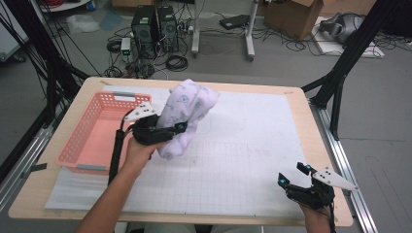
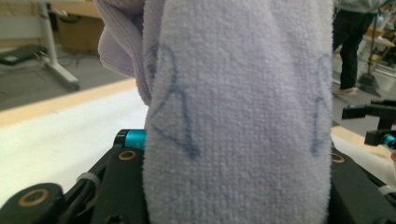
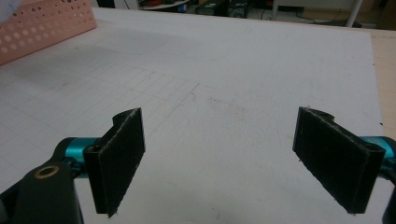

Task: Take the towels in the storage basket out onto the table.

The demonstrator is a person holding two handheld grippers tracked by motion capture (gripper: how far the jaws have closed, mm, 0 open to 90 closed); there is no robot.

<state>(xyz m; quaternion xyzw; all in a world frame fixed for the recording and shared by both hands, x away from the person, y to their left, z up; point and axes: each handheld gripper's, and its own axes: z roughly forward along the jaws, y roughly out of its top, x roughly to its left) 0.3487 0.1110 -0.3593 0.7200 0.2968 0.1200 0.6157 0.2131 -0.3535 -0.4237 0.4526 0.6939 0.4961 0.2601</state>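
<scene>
A pale lilac towel (image 1: 187,114) with blue line drawings is bunched up and held above the table beside the pink basket (image 1: 104,131). My left gripper (image 1: 167,131) is shut on the towel, which hangs over the jaws and bulges above them. In the left gripper view the towel (image 2: 238,116) stands between both jaws and hides the pads. My right gripper (image 1: 294,174) rests near the table's front right corner, open, with nothing between its pads (image 3: 119,161); in the right gripper view my right gripper (image 3: 233,158) looks over the bare white mat (image 3: 224,70).
The pink perforated basket (image 3: 42,28) sits at the left of the white gridded mat (image 1: 252,160) on a wooden table (image 1: 301,102). Black frame posts stand at both sides. Computers, cables and boxes lie on the floor beyond the far edge.
</scene>
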